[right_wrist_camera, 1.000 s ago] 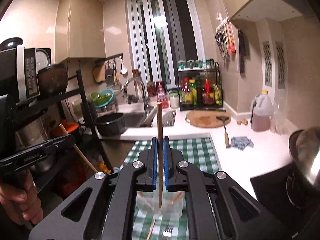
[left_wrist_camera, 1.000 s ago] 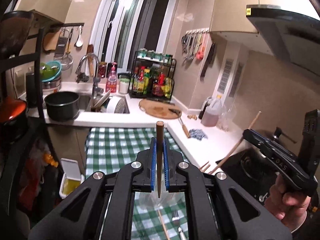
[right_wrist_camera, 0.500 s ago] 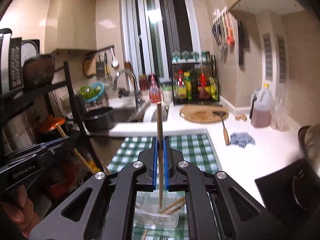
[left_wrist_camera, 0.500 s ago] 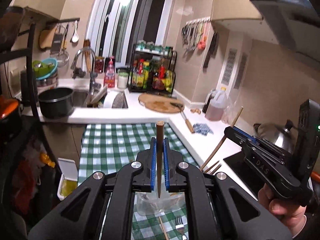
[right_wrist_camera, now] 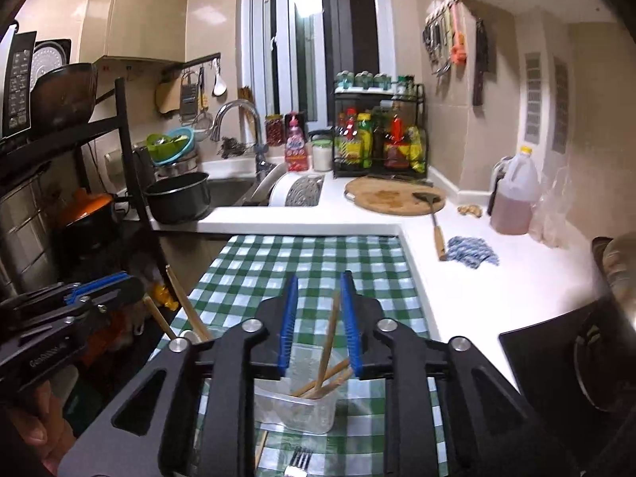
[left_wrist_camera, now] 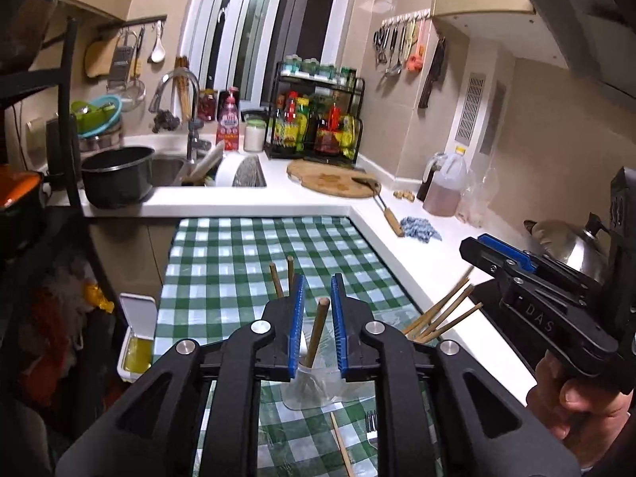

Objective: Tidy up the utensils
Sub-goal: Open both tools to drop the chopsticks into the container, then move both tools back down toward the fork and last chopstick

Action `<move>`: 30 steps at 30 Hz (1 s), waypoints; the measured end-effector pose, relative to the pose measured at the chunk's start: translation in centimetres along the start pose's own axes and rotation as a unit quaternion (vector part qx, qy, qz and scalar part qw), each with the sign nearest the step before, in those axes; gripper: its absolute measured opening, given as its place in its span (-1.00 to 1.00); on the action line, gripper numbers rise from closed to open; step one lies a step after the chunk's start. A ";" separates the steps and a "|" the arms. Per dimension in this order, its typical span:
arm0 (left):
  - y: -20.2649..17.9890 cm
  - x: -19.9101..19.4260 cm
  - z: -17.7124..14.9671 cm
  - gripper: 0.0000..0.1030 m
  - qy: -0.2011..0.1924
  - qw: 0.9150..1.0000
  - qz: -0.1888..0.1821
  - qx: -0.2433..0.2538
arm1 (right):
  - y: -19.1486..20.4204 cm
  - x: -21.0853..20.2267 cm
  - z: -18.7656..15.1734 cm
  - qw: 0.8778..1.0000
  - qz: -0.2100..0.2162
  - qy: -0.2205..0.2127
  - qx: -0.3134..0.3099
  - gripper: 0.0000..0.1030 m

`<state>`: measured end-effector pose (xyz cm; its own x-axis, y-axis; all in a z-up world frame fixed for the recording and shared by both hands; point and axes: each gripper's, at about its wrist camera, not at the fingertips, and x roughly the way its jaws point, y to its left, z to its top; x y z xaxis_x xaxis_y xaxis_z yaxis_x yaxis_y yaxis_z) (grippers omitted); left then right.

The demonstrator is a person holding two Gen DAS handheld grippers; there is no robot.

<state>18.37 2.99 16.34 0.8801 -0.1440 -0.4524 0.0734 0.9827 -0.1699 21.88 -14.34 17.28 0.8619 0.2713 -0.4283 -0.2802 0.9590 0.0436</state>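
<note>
Stretching ahead is the desk point(left_wrist_camera: 246, 254) under its green checked cloth, with a white counter point(right_wrist_camera: 477, 274) bordering it on the right. Sitting on the cloth are two clear cups point(right_wrist_camera: 296, 405), each already holding chopsticks. Both grippers have just been opening: the left gripper point(left_wrist_camera: 317, 298) is standing slightly apart around a chopstick point(left_wrist_camera: 318, 330) leaning in its cup, pads clear of it, and the right gripper point(right_wrist_camera: 318, 298) likewise around another chopstick point(right_wrist_camera: 330, 342). Lying just beside the cups are a fork point(right_wrist_camera: 298, 463) and a loose chopstick point(left_wrist_camera: 341, 441).
</note>
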 end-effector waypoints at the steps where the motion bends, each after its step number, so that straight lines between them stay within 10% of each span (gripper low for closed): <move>1: -0.1 -0.6 0.1 -0.71 -0.007 1.000 0.001 0.000 | 0.0 -0.4 0.1 1.000 -0.002 -0.004 -0.001 -0.51; 18: -0.6 -8.2 -7.3 -0.66 -0.029 0.999 0.044 0.006 | -0.8 -13.0 -2.9 0.996 -0.027 -0.085 0.006 -0.49; 30: 0.4 -8.8 -16.0 -0.66 0.021 0.996 0.082 0.014 | -3.4 -13.5 -13.6 0.995 -0.054 -0.015 0.080 -0.69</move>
<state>3.13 2.77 6.21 0.8614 0.0140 -0.5077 -0.0555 0.9962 -0.0667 5.42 -22.39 10.63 0.8966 0.1668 -0.4103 -0.1170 0.9827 0.1437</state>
